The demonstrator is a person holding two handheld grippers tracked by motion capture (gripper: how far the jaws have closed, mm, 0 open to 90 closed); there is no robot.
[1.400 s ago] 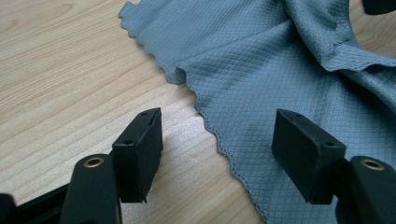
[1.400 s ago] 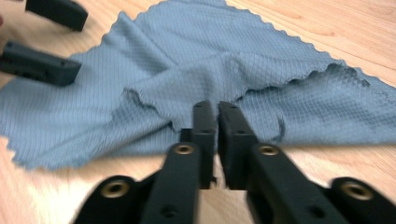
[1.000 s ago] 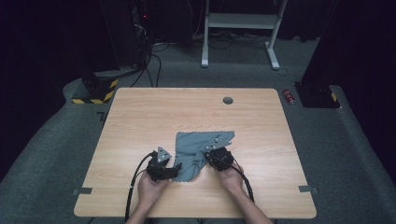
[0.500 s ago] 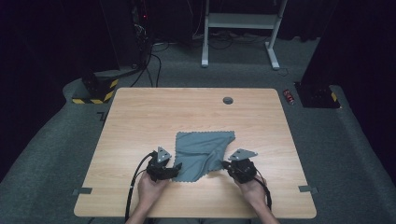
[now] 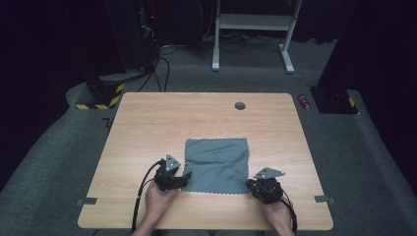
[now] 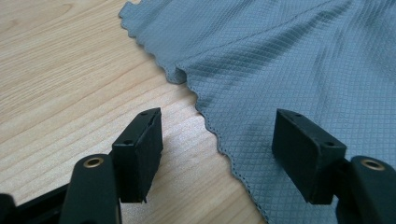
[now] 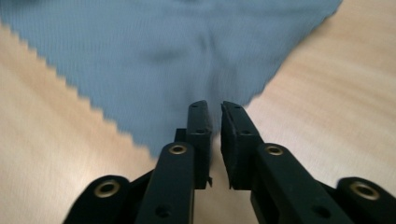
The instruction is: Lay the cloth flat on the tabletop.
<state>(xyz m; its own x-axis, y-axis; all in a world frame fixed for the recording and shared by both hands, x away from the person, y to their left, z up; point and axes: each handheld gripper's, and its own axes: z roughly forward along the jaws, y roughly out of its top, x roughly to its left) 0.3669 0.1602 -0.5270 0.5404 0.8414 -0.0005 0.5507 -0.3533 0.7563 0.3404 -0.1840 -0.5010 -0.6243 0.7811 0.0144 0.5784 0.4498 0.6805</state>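
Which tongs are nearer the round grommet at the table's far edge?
Right, slightly. The right tongs sit near-right of the grommet; the left tongs sit farther off, near-left, both at the cloth's near corners.

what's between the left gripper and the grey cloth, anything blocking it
Nothing visible. The left gripper stands open right at the edge of the grey cloth, with bare table under one jaw and cloth under the other.

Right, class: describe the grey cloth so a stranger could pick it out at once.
Start at the wooden table. On its near half, between the left gripper and the right gripper, lies the grey cloth, spread flat. Its zigzag-cut edges and fine diamond weave set it apart.
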